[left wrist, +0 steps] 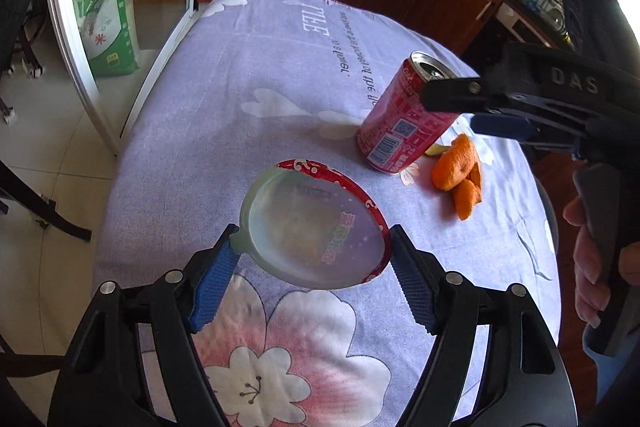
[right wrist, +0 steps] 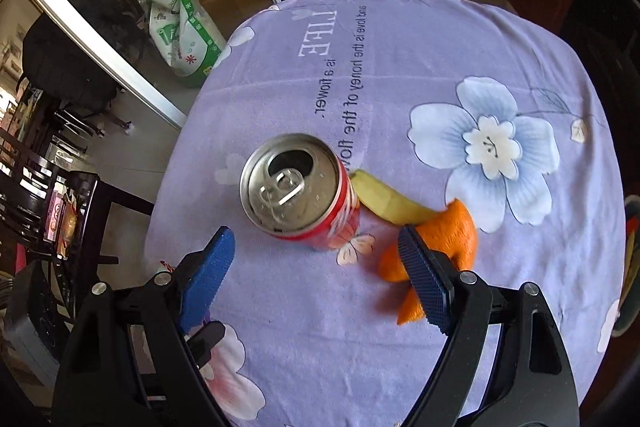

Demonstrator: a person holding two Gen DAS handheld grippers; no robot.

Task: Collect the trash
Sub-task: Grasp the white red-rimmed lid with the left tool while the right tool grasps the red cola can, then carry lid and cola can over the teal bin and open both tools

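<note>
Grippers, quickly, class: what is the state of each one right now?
Left gripper: closed on the round plastic lid, pads against its rim.
Right gripper: open, holding nothing, just short of the red can.

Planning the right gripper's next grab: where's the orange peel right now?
The orange peel lies on the purple tablecloth, just right of the red can in the right wrist view, touching a pale yellow peel, partly behind the right gripper.

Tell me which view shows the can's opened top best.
Right wrist view: it looks down on the can, showing tab and opening whole. The left wrist view shows mostly its side, the rim partly behind the right gripper.
</note>
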